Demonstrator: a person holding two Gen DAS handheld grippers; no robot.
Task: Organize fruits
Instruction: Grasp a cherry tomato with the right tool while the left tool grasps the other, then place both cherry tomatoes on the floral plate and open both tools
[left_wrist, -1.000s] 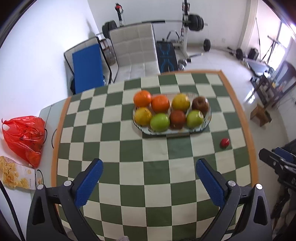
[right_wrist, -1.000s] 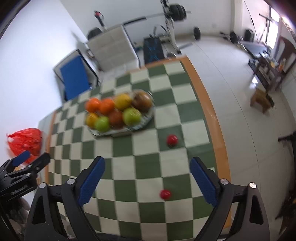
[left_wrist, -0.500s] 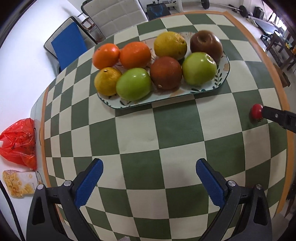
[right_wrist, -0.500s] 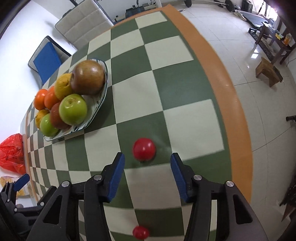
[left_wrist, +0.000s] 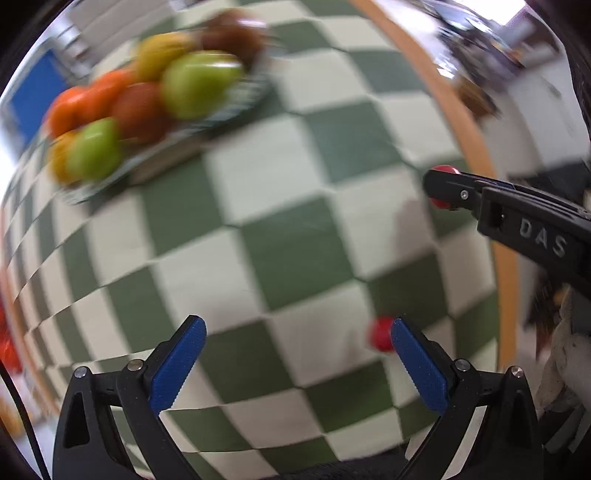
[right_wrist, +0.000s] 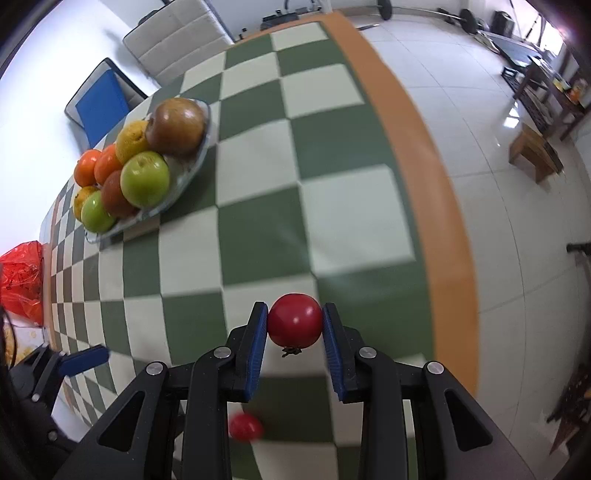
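A red cherry tomato (right_wrist: 294, 320) sits between the blue pads of my right gripper (right_wrist: 295, 325), which is shut on it just above the checkered table. From the left wrist view that tomato (left_wrist: 445, 170) peeks out behind the right gripper's black finger (left_wrist: 454, 192). A second cherry tomato (left_wrist: 380, 334) lies on the cloth just left of my left gripper's right pad (left_wrist: 419, 369); it also shows low down as the second tomato (right_wrist: 244, 426). My left gripper (left_wrist: 295, 365) is open and holds nothing. The plate (right_wrist: 192, 162) at far left carries several oranges and apples.
The table's orange edge (right_wrist: 424, 177) runs along the right, with tiled floor beyond. A red plastic bag (right_wrist: 20, 277) lies at the left edge. A blue chair (right_wrist: 101, 101) and a white chair (right_wrist: 177, 40) stand behind the table.
My right gripper has closed on the cherry tomato it was straddling. My left gripper has swung right and lower, bringing the second tomato beside its right pad.
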